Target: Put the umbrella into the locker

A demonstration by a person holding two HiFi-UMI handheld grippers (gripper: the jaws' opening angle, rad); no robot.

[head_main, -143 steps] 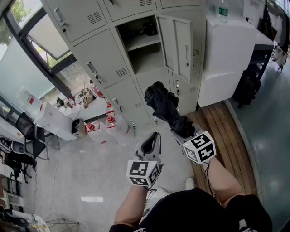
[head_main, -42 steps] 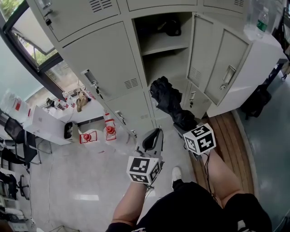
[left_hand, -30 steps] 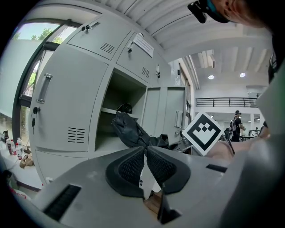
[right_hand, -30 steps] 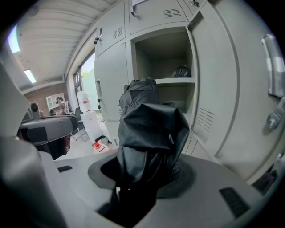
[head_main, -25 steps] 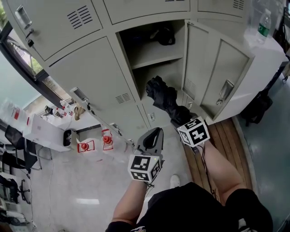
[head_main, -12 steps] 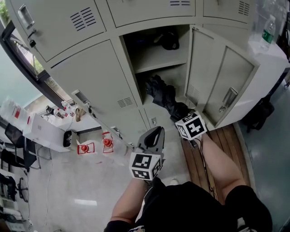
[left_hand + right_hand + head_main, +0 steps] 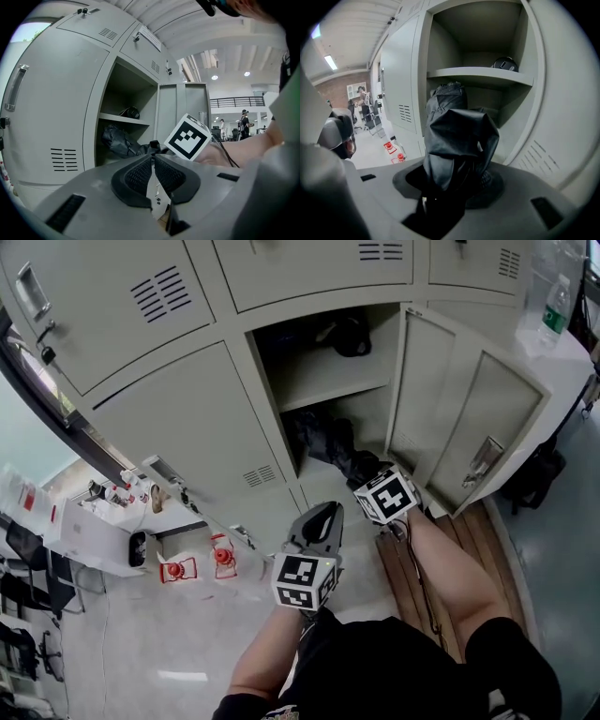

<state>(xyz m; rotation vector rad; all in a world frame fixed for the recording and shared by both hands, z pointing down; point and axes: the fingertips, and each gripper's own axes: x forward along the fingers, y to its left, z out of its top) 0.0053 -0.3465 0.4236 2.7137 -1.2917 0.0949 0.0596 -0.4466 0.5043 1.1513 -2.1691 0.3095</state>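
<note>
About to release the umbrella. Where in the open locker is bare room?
Lower compartment, under the shelf: looks bare beside the umbrella held by the right claw. Shelf's left part is free; a dark object crowds its back right. The open door hems the right side.

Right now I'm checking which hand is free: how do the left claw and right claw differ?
The left claw is shut on nothing; the right claw is clamped on the black umbrella. The right claw reaches to the open locker, umbrella tip under its shelf; the left claw hangs back outside, nearer the body. Both carry a marker cube.
</note>
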